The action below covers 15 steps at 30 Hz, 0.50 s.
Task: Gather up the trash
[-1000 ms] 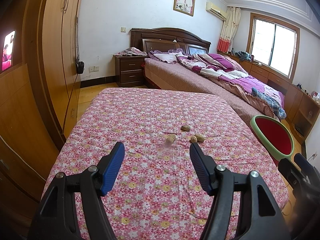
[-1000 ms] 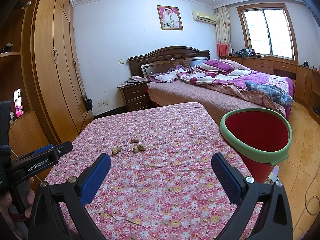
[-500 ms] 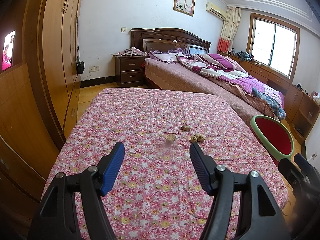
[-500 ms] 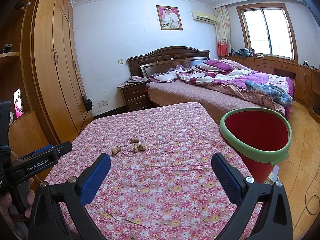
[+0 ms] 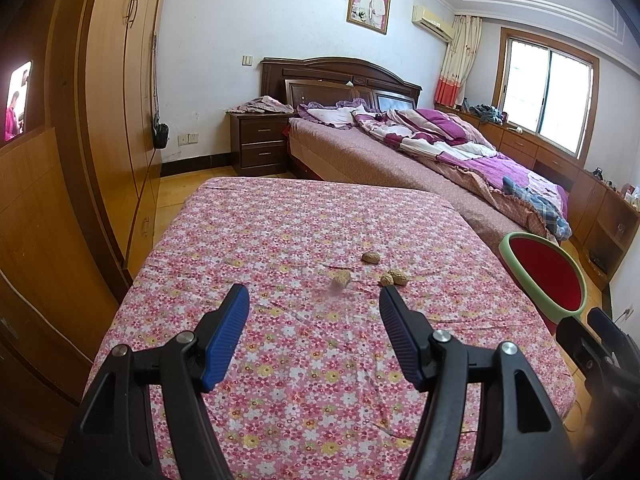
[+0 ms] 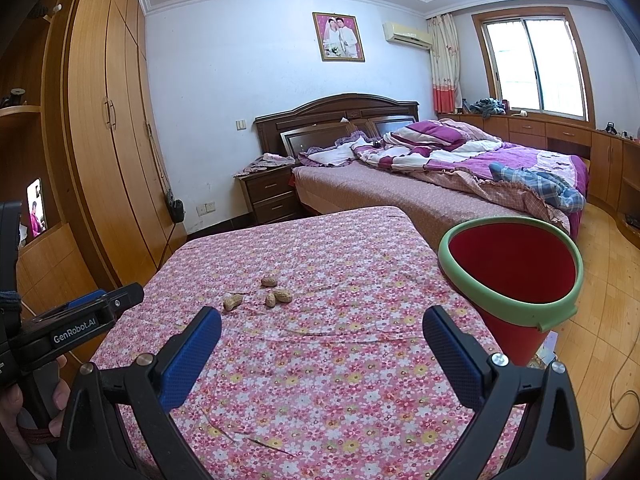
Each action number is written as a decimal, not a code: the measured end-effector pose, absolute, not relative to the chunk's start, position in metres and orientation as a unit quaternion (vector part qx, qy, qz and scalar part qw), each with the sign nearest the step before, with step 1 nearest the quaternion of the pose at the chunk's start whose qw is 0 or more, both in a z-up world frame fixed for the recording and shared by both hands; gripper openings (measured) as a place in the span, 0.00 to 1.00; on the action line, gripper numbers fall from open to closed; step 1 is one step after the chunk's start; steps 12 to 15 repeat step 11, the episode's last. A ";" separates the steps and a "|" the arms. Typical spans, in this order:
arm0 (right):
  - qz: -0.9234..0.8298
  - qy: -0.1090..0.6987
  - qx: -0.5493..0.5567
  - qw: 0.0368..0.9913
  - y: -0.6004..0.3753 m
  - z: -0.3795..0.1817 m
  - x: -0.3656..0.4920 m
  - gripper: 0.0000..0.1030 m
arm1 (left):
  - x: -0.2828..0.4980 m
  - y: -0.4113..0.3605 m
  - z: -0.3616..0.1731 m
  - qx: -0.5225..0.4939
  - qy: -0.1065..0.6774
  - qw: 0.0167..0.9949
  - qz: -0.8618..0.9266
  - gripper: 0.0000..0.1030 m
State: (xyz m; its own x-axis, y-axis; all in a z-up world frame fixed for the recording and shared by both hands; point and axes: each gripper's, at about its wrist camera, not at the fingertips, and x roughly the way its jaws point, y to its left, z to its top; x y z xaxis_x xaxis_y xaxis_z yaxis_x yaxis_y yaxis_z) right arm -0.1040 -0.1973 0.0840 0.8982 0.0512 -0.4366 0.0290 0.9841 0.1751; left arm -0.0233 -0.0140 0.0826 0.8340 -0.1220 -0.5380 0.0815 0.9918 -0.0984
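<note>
Several peanut shells (image 5: 342, 278) (image 6: 233, 301) lie in a small cluster on the pink flowered tablecloth (image 5: 280, 240) (image 6: 340, 360). A red bin with a green rim (image 5: 545, 276) (image 6: 512, 276) stands just off the table's right edge. My left gripper (image 5: 314, 300) hangs open a short way before the shells, nothing between its blue pads. My right gripper (image 6: 322, 322) is open wider, also empty, nearer the front edge with the shells ahead to its left and the bin to its right. In the right wrist view the left gripper's body (image 6: 76, 326) shows at the left, held by a hand (image 6: 12, 400).
Behind the table stands a large bed (image 5: 420, 152) with purple quilts and a dark nightstand (image 5: 260, 144). Wooden wardrobes (image 5: 112, 100) run along the left wall. Low cabinets (image 6: 560, 140) sit under the window. A cable (image 6: 624, 400) lies on the wooden floor at right.
</note>
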 end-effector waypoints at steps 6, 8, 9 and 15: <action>0.006 0.226 0.089 0.970 -0.197 0.084 -0.104 1.00 | -0.024 -0.014 0.083 -0.036 0.283 0.957 -0.054 0.65; 0.006 0.226 0.089 0.970 -0.197 0.084 -0.104 1.00 | -0.024 -0.014 0.083 -0.036 0.283 0.957 -0.054 0.65; 0.006 0.226 0.089 0.970 -0.197 0.084 -0.104 1.00 | -0.024 -0.015 0.083 -0.037 0.283 0.957 -0.055 0.65; 0.006 0.226 0.089 0.970 -0.197 0.084 -0.104 1.00 | -0.025 -0.015 0.084 -0.037 0.283 0.957 -0.056 0.65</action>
